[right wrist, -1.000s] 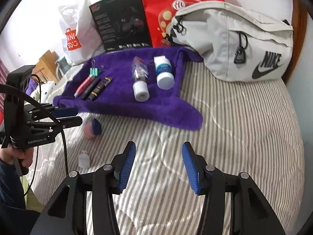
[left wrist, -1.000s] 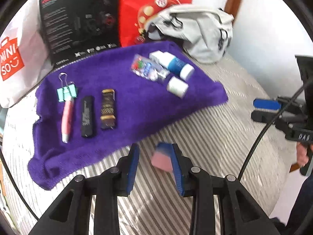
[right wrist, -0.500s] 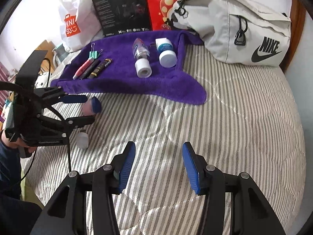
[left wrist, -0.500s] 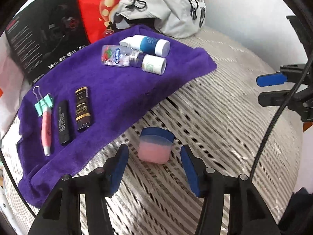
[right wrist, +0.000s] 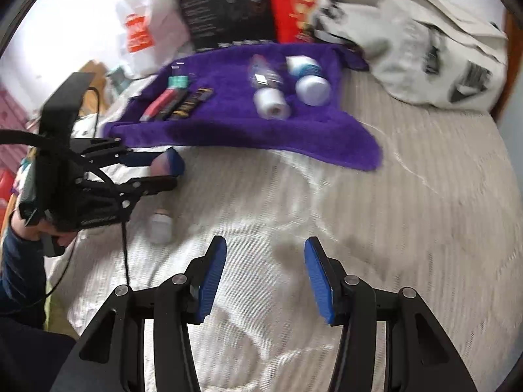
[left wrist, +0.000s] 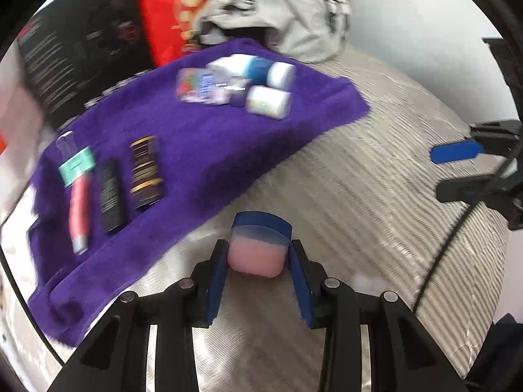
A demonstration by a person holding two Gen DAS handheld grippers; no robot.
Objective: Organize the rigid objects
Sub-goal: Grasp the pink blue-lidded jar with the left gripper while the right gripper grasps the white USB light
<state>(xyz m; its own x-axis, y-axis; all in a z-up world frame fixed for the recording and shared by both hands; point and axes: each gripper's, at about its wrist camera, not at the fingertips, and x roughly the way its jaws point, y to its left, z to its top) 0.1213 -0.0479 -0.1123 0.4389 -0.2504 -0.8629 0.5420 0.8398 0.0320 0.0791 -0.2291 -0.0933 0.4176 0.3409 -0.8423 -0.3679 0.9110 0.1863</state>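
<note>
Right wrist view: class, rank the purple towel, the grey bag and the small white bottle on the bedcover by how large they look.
1. Purple towel
2. Grey bag, fairly close to the towel
3. Small white bottle

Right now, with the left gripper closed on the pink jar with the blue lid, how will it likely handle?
The pink jar looks rigid and probably light. Its smooth rounded sides may slip between the left gripper pads.
</note>
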